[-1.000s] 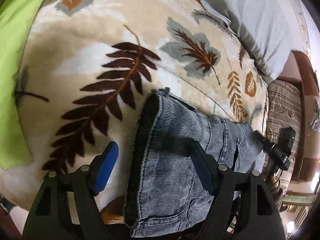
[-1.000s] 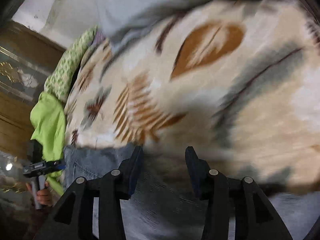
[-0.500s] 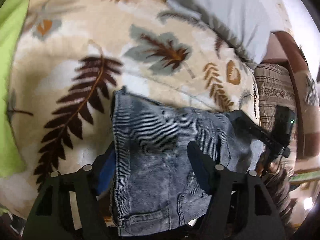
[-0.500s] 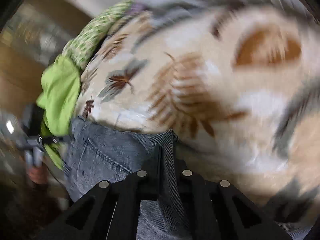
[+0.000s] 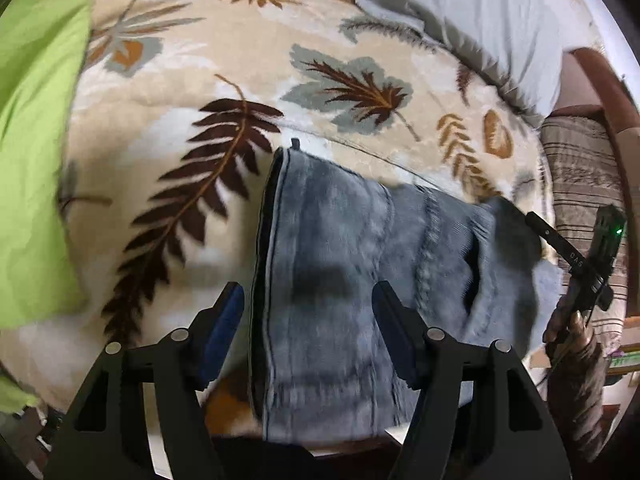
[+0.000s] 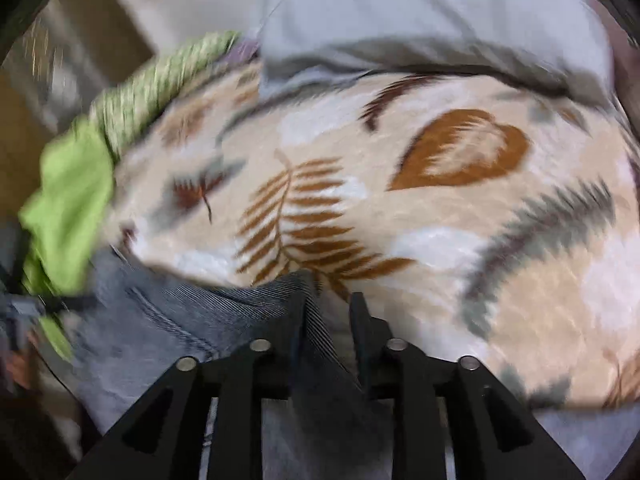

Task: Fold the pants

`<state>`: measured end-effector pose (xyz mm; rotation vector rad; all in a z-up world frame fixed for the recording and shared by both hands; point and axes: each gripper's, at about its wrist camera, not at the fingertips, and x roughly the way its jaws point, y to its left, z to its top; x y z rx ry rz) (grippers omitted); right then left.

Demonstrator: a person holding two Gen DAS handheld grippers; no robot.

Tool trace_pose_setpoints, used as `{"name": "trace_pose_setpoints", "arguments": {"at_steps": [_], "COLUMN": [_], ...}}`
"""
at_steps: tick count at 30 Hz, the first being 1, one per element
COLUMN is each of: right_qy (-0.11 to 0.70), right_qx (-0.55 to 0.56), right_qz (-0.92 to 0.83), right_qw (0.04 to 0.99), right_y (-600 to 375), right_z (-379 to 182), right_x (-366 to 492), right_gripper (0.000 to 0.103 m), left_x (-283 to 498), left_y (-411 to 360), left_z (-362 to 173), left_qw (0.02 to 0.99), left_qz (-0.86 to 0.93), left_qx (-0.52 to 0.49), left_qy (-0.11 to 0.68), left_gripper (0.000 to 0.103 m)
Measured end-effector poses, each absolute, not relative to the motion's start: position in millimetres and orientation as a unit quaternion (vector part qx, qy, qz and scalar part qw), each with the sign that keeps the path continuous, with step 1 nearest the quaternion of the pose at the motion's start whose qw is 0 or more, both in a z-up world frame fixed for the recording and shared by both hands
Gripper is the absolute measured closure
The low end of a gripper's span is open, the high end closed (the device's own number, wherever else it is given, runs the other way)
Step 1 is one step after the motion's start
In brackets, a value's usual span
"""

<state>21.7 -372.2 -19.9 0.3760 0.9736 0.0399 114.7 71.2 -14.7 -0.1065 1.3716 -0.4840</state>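
Grey-blue pants (image 5: pixel 344 264) of ribbed, faded denim, folded into a thick rectangle with stitched seams and a dark slit pocket, lying on a plush cream blanket (image 5: pixel 208 92). Printed on the blanket beside the pants: brown fern fronds, a grey maple-shaped leaf, rust-orange leaf outlines. Smooth lime-green cloth (image 5: pixel 36 128) well to the left of the pants; pale grey pillow (image 5: pixel 480 12) beyond them; brown striped fabric (image 5: pixel 580 184) off their right end.

Left gripper (image 5: pixel 308 312) of black plastic with blue pads, spread wide, straddling the near end of the pants with pads clear of the cloth. Right gripper (image 6: pixel 326 320), also black, with jaws opening and a raised peak of twill-lined denim standing between them against the left finger; right finger apart from the cloth. Much of the right wrist view smeared by motion.

Seen past the right end of the pants in the left wrist view: letters "DAS" on the right gripper's dark body, and a small green light (image 5: pixel 619 231) beside it.
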Motion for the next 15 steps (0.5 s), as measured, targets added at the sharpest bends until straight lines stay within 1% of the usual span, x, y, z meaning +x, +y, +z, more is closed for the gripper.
{"name": "trace_pose_setpoints", "arguments": {"at_steps": [1,4,5,6,11,12,13,15], "right_qy": [0.460,0.448,0.447,0.449,0.448,0.449,0.455,0.469], "right_qx": [0.193,0.224,0.234,0.241,0.295,0.309,0.323,0.335], "right_qz": [0.017,0.008,0.005,0.005,0.017,0.027,0.042,0.075], "right_qw": [0.867,0.865,0.863,0.860,0.844,0.838,0.829,0.814], "right_y": [-376.1,-394.4,-398.8,-398.3,-391.7,-387.1,-379.9,-360.9], "right_z": [-16.6,-7.7,-7.8,-8.0,-16.9,-19.0,-21.7,-27.9], "right_x": [15.8,-27.1,-45.5,-55.5,-112.9,-122.7,-131.5,-137.1], "right_gripper": [0.064,0.061,0.060,0.058,0.057,0.053,0.047,0.043], "left_x": [105.3,72.5,61.7,51.2,23.6,23.4,23.2,27.2], "left_y": [76.5,82.0,83.2,82.6,74.3,68.6,65.4,57.2], "left_z": [-8.4,5.3,7.4,8.2,-6.9,-13.7,-18.1,-28.0], "left_qw": [0.745,0.740,0.740,0.738,0.716,0.711,0.707,0.696], "left_qz": [-0.230,-0.264,-0.271,-0.277,-0.296,-0.293,-0.290,-0.287], "left_qx": [-0.060,-0.079,-0.080,-0.081,-0.111,-0.110,-0.111,-0.123], "left_qy": [0.623,0.613,0.611,0.610,0.622,0.630,0.636,0.646], "left_gripper": [0.037,0.034,0.030,0.028,0.028,0.028,0.028,0.028]}}
